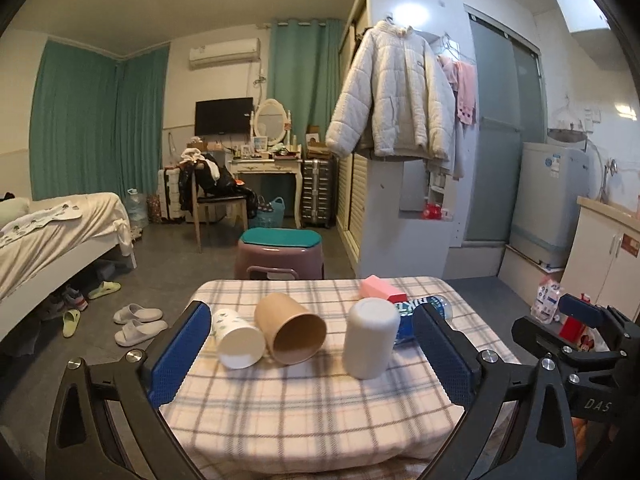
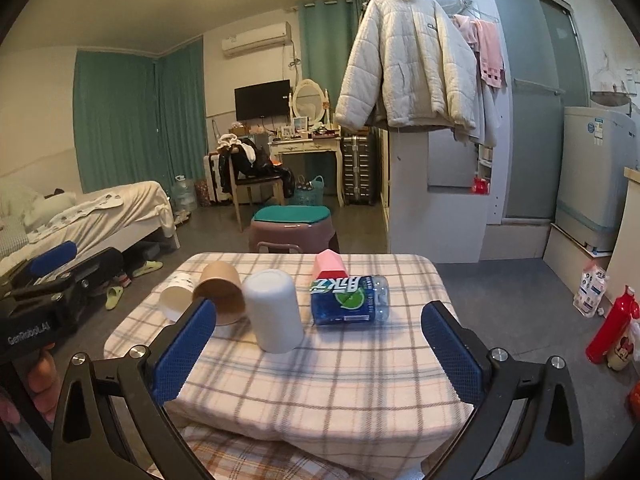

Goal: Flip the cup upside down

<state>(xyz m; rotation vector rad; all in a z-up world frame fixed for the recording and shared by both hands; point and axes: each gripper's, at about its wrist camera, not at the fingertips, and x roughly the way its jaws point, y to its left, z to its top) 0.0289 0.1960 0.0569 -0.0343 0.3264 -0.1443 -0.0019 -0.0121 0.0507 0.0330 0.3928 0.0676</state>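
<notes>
I see both my left gripper (image 1: 312,344) and right gripper (image 2: 316,344) spread wide, holding nothing; the white cup (image 1: 371,338) stands inverted at mid-frame on the checked table (image 1: 304,412).

We read "GenRobot.AI" on the left gripper (image 2: 52,280) body, left of our right fingers, and "DAS" (cut off) on the right gripper (image 1: 580,316) body, right of our left fingers.
</notes>
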